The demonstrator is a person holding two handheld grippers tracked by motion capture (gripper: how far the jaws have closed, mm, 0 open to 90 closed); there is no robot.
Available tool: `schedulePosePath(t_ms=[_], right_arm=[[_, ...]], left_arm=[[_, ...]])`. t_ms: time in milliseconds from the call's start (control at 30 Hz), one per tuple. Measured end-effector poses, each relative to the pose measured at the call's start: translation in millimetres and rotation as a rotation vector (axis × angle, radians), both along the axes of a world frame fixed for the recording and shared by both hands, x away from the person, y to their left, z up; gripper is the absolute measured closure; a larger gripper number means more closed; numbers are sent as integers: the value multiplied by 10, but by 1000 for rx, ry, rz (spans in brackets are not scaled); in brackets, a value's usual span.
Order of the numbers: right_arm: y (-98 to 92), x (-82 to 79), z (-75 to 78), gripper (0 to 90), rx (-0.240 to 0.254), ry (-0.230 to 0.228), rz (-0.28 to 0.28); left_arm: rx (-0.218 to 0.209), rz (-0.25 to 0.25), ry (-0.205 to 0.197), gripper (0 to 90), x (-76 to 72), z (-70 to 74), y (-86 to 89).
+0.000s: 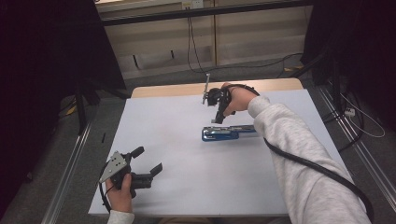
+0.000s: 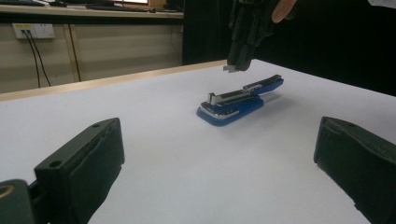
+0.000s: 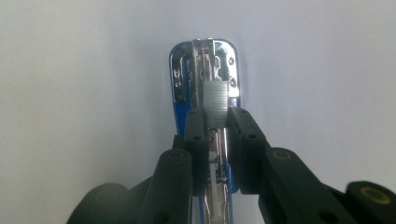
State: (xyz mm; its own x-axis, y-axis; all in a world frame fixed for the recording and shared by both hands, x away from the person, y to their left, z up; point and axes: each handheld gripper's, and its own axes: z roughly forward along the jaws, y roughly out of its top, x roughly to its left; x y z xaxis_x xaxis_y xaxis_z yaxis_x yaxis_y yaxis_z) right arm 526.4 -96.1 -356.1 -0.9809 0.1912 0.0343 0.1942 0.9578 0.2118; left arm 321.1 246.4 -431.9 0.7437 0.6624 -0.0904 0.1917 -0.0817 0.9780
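the right gripper (image 3: 216, 122) pinched a staple strip (image 3: 216, 99) over the open stapler (image 3: 205, 70); lowering it square into the channel looked wise.

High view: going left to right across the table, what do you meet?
Left gripper, jaws open above the white table → blue stapler, lying opened → the person's grey sleeve.
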Motion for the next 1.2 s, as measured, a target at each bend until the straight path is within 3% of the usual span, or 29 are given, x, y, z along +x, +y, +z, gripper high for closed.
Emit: schedulePosePath(t_ms=[133, 1200], right_arm=[[13, 4, 9, 784, 0, -7, 4], [94, 40, 81, 783, 23, -16, -9]], left_arm=[[-15, 3, 5, 17, -10, 1, 3], [-15, -2, 10, 18, 4, -2, -12]])
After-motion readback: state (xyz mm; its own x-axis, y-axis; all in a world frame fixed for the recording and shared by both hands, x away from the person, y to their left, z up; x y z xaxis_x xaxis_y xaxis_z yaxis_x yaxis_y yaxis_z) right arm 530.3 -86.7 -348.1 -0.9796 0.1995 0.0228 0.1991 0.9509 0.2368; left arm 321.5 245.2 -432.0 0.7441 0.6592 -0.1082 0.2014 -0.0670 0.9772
